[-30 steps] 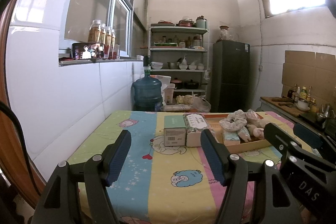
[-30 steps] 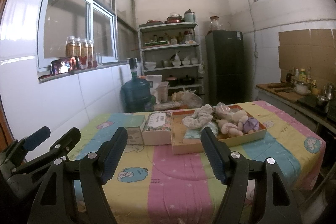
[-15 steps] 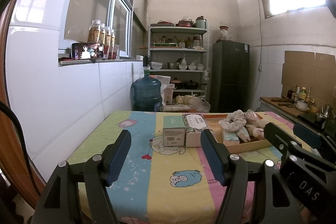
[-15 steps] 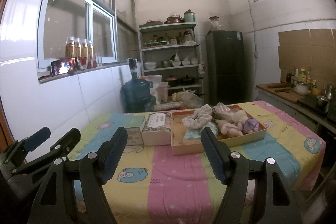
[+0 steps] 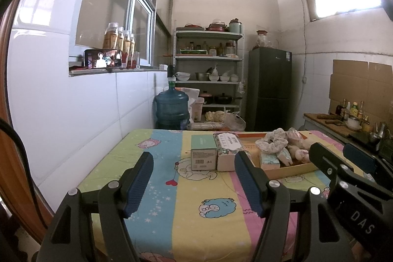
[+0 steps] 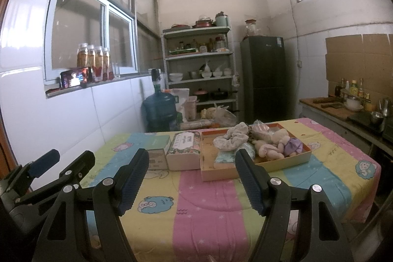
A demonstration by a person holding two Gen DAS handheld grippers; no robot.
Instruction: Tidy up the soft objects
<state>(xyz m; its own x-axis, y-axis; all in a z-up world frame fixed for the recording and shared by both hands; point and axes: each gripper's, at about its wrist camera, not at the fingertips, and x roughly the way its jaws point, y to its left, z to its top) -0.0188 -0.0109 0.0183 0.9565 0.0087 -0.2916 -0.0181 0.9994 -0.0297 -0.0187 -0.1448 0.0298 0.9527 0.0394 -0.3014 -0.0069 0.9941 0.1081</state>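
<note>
A shallow cardboard tray point(image 6: 229, 173) stands on the far half of the table. It holds a pale scrunchie point(image 6: 231, 140), a teal packet point(image 6: 224, 157), small plush toys point(image 6: 269, 147) and a purple piece point(image 6: 292, 145). The tray also shows in the left wrist view point(image 5: 289, 170), with the scrunchie point(image 5: 271, 145). A green box point(image 5: 203, 156) and a floral box point(image 5: 228, 151) stand left of the tray. My left gripper point(image 5: 194, 178) is open and empty above the near table. My right gripper point(image 6: 191, 177) is open and empty, short of the tray.
The table has a colourful cartoon cloth point(image 6: 203, 208). A tiled wall point(image 5: 73, 109) runs along the left. Behind the table stand a water jug point(image 5: 172, 109), shelves point(image 5: 208, 75) and a dark fridge point(image 5: 269, 87). A counter with bottles point(image 6: 343, 104) is at the right.
</note>
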